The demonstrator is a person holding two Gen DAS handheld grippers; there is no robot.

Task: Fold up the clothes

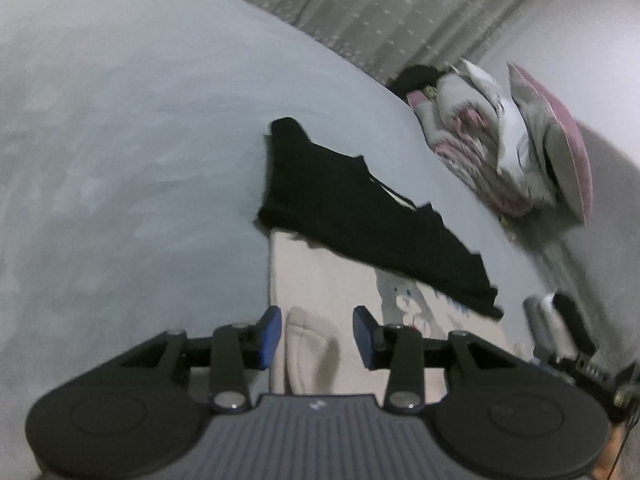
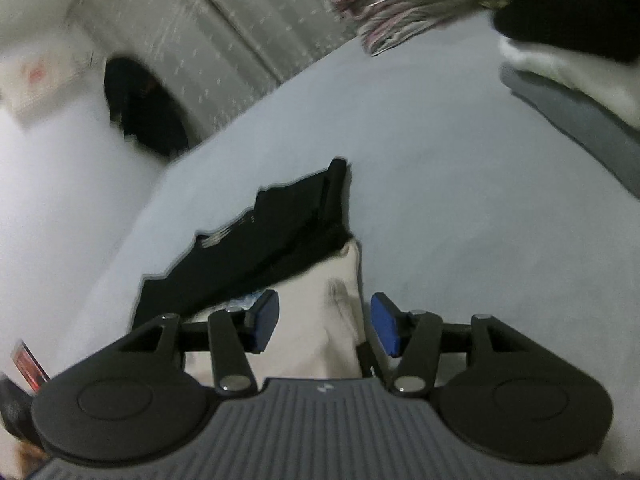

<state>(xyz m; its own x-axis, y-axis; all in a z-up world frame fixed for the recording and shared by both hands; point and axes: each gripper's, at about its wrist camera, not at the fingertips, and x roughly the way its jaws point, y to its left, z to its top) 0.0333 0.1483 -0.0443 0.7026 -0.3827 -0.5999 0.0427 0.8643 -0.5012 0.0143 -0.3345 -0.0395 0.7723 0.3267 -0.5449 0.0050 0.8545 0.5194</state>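
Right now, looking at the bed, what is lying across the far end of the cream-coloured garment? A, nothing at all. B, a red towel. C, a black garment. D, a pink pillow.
C: a black garment lies across the far end of the cream-coloured garment on the grey bed sheet, and the right wrist view shows the same overlap.

My left gripper (image 1: 317, 336) points forward and downward, its two blue pads (image 1: 269, 338) standing apart with a clear gap between them and nothing pressed. My right gripper (image 2: 325, 326) is likewise angled downward, jaws parted somewhat wider, blue pads (image 2: 267, 322) free of contact. At the right edge of the left wrist view, part of my right gripper appears, blurred.
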